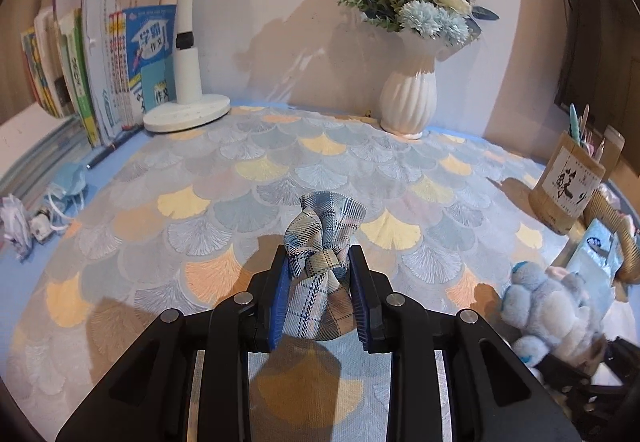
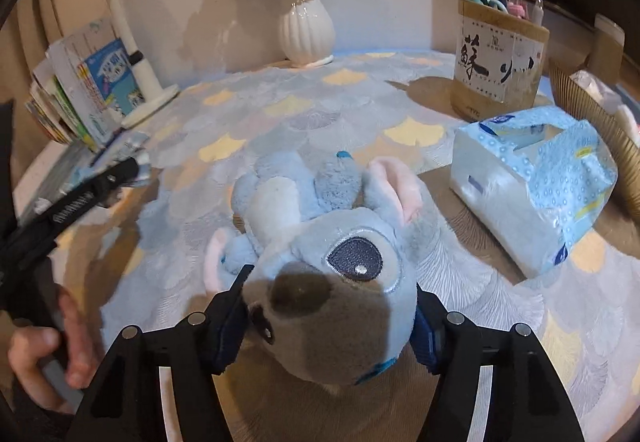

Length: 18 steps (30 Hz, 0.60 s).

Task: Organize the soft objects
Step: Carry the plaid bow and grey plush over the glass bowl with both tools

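plaid fabric pouch (image 1: 320, 274), knotted at the neck, sits clenched between the left gripper (image 1: 320, 294) pads, low over the fan-pattern tablecloth (image 1: 248, 169) at about 6 o'clock in the left wrist view. right gripper (image 2: 330, 318) has its pads against both sides of the blue plush toy (image 2: 336, 242)'s head, grasping it; the body trails toward 12 o'clock and lies on the cloth. in the left view the plush shows at 4 o'clock.

risks, as i judge them: pouch is pinched near the knot w/ soft bulk below, so it could slump or slide out if the squeeze eases. plush is held by the head only, so the body may drag or swing on a lift & clip the tissue pack (image 2: 532, 185) at 2 o'clock or the pen holder (image 2: 496, 61) behind it. vase (image 1: 408, 97) w/ flowers at 12–1 o'clock looks top-heavy; a wide sweep could tip it. both tools are close together, so they could bump.
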Motion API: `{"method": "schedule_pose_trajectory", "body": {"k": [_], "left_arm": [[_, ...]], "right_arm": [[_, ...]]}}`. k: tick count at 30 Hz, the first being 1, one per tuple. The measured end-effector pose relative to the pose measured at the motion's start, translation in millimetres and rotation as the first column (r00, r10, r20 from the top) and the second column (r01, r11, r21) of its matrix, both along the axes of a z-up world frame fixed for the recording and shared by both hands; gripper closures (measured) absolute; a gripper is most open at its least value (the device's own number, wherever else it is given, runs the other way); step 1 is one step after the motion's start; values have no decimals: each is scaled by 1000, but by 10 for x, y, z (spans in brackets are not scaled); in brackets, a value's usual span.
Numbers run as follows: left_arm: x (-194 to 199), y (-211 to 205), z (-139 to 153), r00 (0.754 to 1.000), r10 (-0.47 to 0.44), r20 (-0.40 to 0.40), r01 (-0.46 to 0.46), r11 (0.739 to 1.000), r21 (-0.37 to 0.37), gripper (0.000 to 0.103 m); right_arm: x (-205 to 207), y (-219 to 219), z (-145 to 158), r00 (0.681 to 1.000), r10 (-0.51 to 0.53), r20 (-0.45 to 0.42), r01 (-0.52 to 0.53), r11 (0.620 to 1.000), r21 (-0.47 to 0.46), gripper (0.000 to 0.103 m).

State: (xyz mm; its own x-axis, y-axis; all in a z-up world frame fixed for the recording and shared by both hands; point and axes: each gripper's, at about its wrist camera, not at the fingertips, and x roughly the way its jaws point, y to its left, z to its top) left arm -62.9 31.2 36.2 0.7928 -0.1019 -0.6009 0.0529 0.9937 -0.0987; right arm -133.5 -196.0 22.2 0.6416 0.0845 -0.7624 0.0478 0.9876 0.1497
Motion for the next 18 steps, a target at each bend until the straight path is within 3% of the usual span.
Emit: {"method": "schedule_pose_trajectory", "body": {"k": [3, 6, 9, 14, 18], "left_arm": [[-56, -177, 84, 999, -32, 8, 32, 999, 38, 78], [-125, -466, 288, 994, -105, 37, 105, 994, 0, 78], [-215, -882, 598, 973, -205, 106, 207, 978, -15, 78], [-341, -1696, 1042, 907, -384, 172, 386, 922, 26, 78], [-413, -2371, 1289, 833, -520, 188, 525, 851, 29, 78]], "right_arm": [[-102, -96, 169, 1000, -9, 21, 9, 1000, 2, 37], [-266, -268, 422, 996, -35, 85, 35, 999, 4, 37], [-460, -540, 698, 981, -92, 170, 94, 996, -4, 37], [-709, -1112, 991, 939, -220, 266, 224, 974, 12, 37], [-820, -1653, 1124, 895, -339, 290, 338, 939, 54, 37]]}}
